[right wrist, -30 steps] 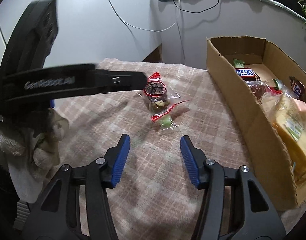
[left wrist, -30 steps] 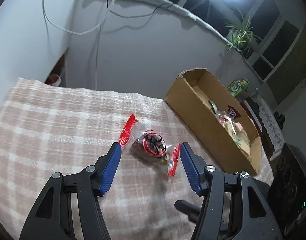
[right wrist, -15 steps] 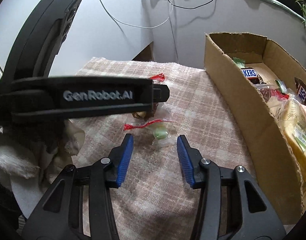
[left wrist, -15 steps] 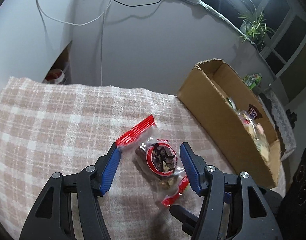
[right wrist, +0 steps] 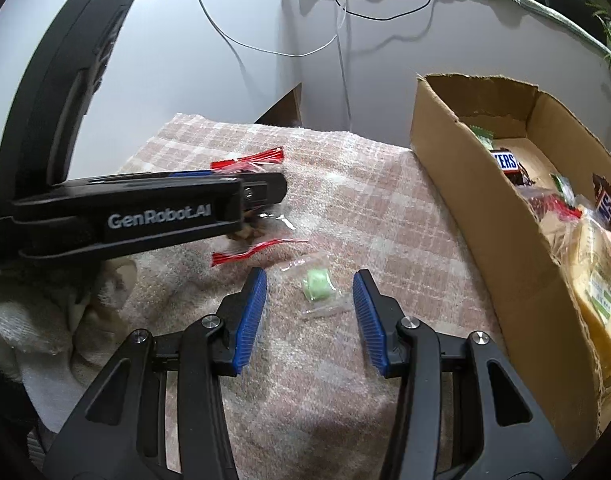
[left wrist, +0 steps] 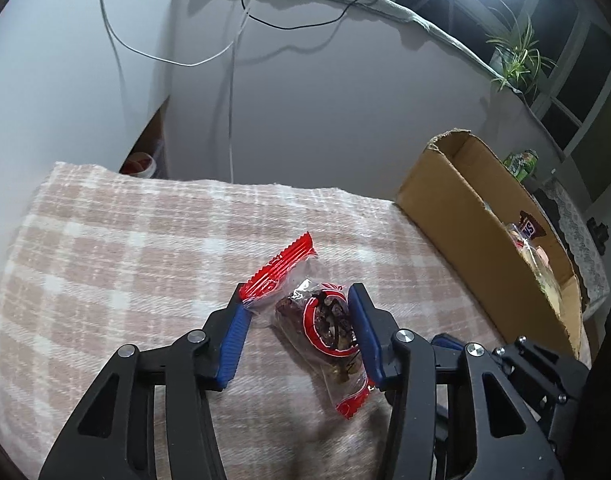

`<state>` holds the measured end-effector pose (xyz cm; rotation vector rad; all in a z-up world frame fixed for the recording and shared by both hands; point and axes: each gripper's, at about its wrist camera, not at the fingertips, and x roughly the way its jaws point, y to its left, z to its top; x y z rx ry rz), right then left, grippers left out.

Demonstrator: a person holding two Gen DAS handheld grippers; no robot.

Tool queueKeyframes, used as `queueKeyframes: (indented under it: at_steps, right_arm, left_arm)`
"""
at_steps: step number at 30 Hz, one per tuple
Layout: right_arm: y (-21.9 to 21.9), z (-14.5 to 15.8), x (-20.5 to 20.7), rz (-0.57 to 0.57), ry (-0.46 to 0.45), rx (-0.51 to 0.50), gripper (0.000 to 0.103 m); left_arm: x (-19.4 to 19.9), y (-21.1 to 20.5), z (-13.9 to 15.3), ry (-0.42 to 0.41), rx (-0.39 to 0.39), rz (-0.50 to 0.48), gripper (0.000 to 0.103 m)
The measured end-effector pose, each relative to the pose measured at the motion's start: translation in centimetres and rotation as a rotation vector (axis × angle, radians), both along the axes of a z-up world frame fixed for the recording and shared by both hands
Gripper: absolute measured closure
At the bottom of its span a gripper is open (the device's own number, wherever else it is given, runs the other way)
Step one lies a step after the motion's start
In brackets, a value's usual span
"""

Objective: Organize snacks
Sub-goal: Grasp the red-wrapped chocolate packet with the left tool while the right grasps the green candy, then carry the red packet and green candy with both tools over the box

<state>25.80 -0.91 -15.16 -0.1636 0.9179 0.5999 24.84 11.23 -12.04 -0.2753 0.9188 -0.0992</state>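
A clear snack packet with red ends and dark nutty filling (left wrist: 321,320) lies on the checked cloth (left wrist: 125,248). My left gripper (left wrist: 295,320) is open and straddles it, its right finger touching the packet. A small green candy in a clear wrapper (right wrist: 316,286) lies on the cloth just ahead of and between the fingers of my open right gripper (right wrist: 309,304). The left gripper's black body (right wrist: 145,212) crosses the right wrist view over the red-ended packet (right wrist: 257,246). A cardboard box (right wrist: 485,208) with several snacks stands at the right.
The box (left wrist: 457,196) holds Snickers bars (right wrist: 505,162) and a yellow bag (right wrist: 597,280). A white towel-like cloth (right wrist: 45,320) lies at the left. A wall with hanging cables (left wrist: 233,80) stands behind the table. A potted plant (left wrist: 517,60) sits on the sill.
My left gripper has come down and forward around the red-ended packet. My right gripper has moved up to the green candy, which now lies just ahead between its fingers.
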Motion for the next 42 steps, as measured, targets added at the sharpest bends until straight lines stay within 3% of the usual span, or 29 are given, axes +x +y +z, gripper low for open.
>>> queueKeyframes:
  at_steps: [3, 7, 12, 25, 42]
  right_arm:
    - [0.4, 0.0, -0.1, 0.004, -0.013, -0.018, 0.061]
    - [0.2, 0.0, -0.3, 0.006, -0.013, -0.017, 0.078]
    - [0.0, 0.1, -0.8, 0.029, -0.007, -0.012, 0.078]
    - [-2.4, 0.3, -3.4, 0.041, 0.006, 0.006, 0.078]
    - [-6.6, 3.0, -5.9, 0.028, -0.019, 0.098, 0.078]
  left_arm:
    - [-0.3, 0.1, 0.0, -0.007, 0.002, -0.002, 0.056]
    - [-0.6, 0.1, 0.1, -0.01, 0.002, -0.002, 0.059]
    - [-1.9, 0.0, 0.2, -0.014, 0.005, -0.004, 0.066]
    - [-6.6, -2.0, 0.6, -0.031, 0.049, -0.037, 0.068]
    - [-10.3, -4.5, 3.5, -0.129, 0.051, -0.015, 0.068]
